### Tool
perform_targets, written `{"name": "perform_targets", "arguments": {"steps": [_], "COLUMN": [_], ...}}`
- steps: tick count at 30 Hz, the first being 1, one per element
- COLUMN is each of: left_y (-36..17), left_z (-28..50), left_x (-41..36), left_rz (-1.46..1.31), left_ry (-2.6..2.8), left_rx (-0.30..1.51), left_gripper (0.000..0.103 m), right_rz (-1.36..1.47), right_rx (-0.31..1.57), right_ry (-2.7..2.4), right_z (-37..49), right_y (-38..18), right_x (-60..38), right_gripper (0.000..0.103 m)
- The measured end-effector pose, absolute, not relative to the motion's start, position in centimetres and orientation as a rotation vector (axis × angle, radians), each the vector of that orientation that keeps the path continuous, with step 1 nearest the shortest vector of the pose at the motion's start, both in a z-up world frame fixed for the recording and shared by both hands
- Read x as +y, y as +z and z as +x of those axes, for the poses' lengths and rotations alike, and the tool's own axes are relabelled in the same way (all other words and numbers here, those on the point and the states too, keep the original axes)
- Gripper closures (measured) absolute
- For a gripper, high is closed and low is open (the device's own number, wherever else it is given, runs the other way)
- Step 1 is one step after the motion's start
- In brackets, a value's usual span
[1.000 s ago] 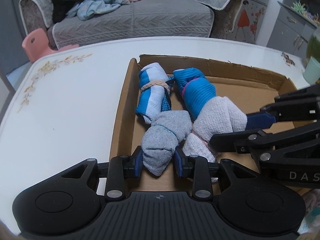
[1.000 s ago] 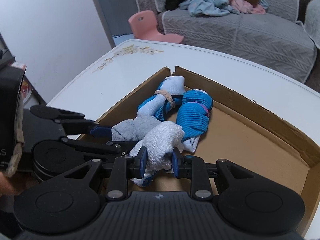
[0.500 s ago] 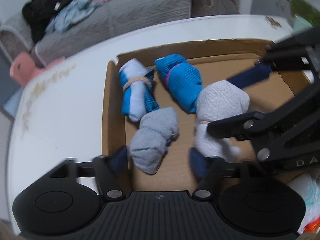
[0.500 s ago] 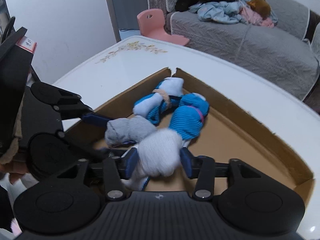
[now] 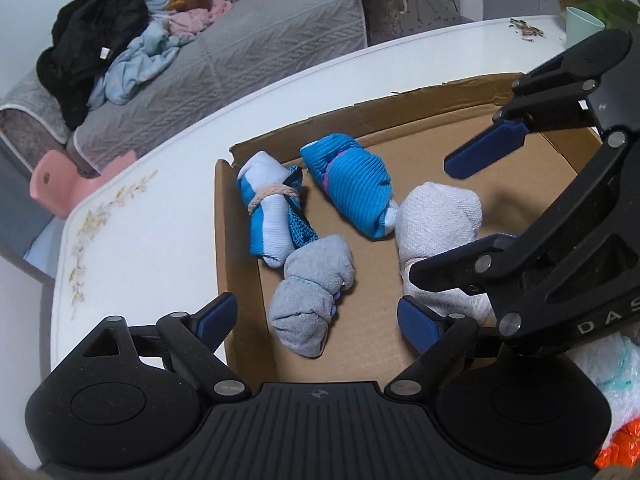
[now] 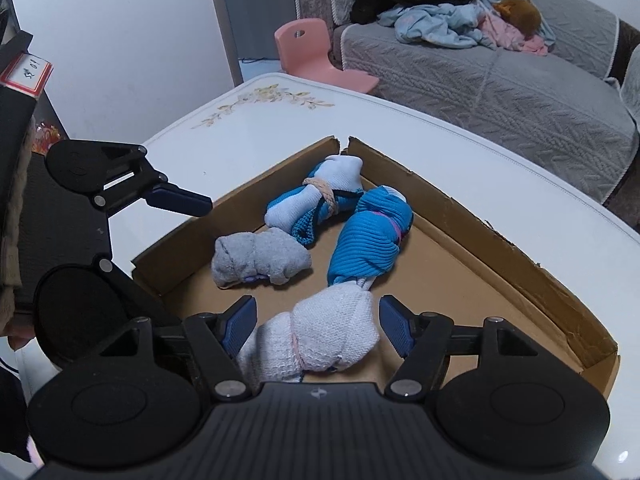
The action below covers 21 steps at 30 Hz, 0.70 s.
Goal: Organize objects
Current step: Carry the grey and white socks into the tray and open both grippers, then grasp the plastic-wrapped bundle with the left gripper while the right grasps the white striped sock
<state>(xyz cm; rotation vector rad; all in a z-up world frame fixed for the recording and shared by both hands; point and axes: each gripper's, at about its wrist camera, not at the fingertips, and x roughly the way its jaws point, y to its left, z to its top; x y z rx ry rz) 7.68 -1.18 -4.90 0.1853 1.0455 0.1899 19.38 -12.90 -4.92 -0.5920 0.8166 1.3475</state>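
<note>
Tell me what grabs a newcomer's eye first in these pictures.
Four rolled sock bundles lie in the shallow cardboard tray: two bright blue ones at the far corner, a grey one and a white one nearer. The right gripper straddles the white bundle, jaws opening; the left gripper opens around the grey.

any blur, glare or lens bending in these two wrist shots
Left wrist view: sharp, no motion blur; the white table edge bows in a strong fisheye curve; soft shadow beside the white sock roll. Right wrist view: also sharp; faint sheen on the table, and the cardboard tray walls look bent.
</note>
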Motion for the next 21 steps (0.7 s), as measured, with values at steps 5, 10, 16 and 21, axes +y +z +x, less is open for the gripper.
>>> {"name": "perform_targets", "arguments": {"steps": [5, 10, 16, 21], "left_y": [-3.3, -0.9, 0.7, 0.2], "left_z": [6.7, 4.3, 0.4, -3.2], "left_x": [-0.9, -0.5, -0.7, -0.3], "left_rz": [0.144, 0.169, 0.287, 0.354], "left_ry": [0.161, 0.129, 0.050, -0.014], "left_rx": [1.042, 1.026, 1.015, 1.038], "left_gripper": [0.011, 0.006, 0.002, 0.001], "right_rz": [-0.591, -0.545, -0.559, -0.586], "right_rx": [0.799, 0.754, 0.738, 0.700], "right_ry": [1.349, 1.355, 1.365, 1.347], "right_z": [19.3, 18.9, 16.8, 14.2], "right_y": [-4.2, -2.0, -0.8, 0.0], "right_x": [-13.2, -14.6, -16.4, -19.3], "right_gripper": [0.030, 0.024, 0.019, 0.012]}}
